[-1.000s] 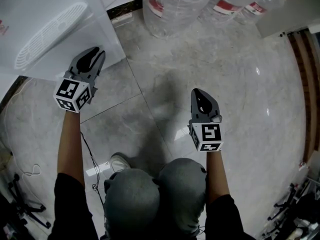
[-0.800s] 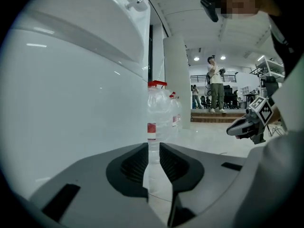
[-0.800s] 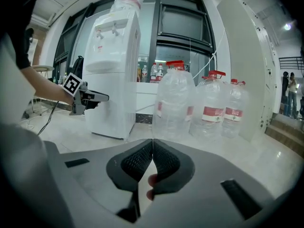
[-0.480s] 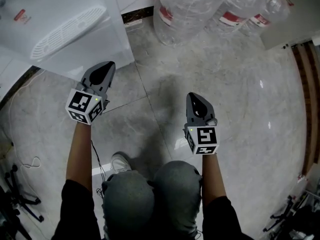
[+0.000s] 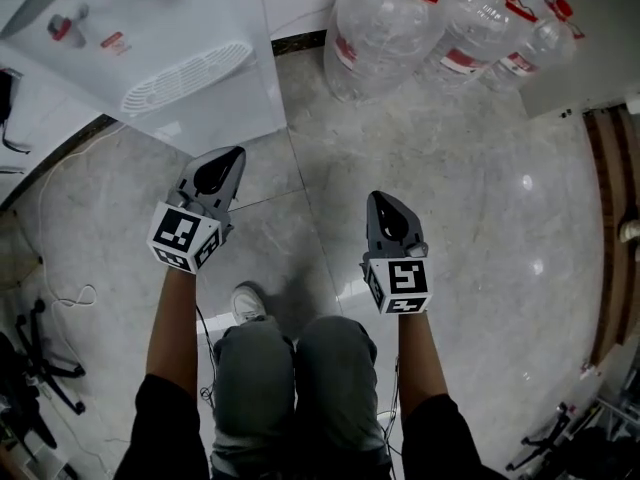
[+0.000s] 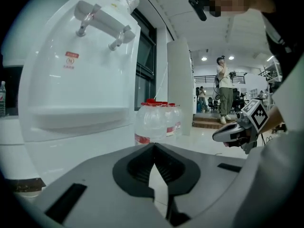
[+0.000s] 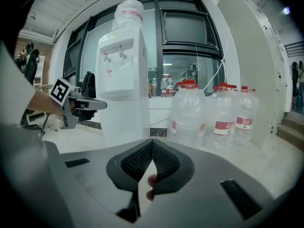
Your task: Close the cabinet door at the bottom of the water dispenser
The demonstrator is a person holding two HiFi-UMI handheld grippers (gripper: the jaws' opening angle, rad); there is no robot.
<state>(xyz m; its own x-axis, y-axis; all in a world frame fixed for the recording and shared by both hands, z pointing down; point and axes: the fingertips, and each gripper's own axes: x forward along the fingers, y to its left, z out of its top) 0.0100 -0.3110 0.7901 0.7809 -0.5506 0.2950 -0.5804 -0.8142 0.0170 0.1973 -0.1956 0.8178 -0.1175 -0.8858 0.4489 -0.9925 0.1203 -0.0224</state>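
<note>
a white, glossy plastic water dispenser (image 5: 150,58) stands at the upper left of the head view. its boxy body carries a slotted oval drip tray (image 5: 185,76) and two small taps (image 6: 99,25). its cabinet door (image 7: 121,120) is the smooth, flat lower front panel, and in the right gripper view it looks flush with the body. to the right stand clear, ribbed plastic water jugs (image 5: 385,33) with red caps and red label bands. they rest on a polished grey floor (image 5: 480,218) of marble-like tiles that catch the ceiling lights.

the person crouches, grey-trousered knees (image 5: 300,378) low in the head view, both bare forearms reaching forward. the left gripper (image 5: 236,152), a grey tapered shell with a black-and-white marker cube (image 5: 187,236) at its rear, points slightly downward toward the dispenser's lower front, near it but apart. its dark ribbed fingers (image 6: 137,167) have just been closing and now meet at the tips, clenched on nothing. the right gripper (image 5: 374,197) tilts downward over open floor, well apart from the jugs. its textured fingers (image 7: 164,163) are also clenched together and empty.
</note>
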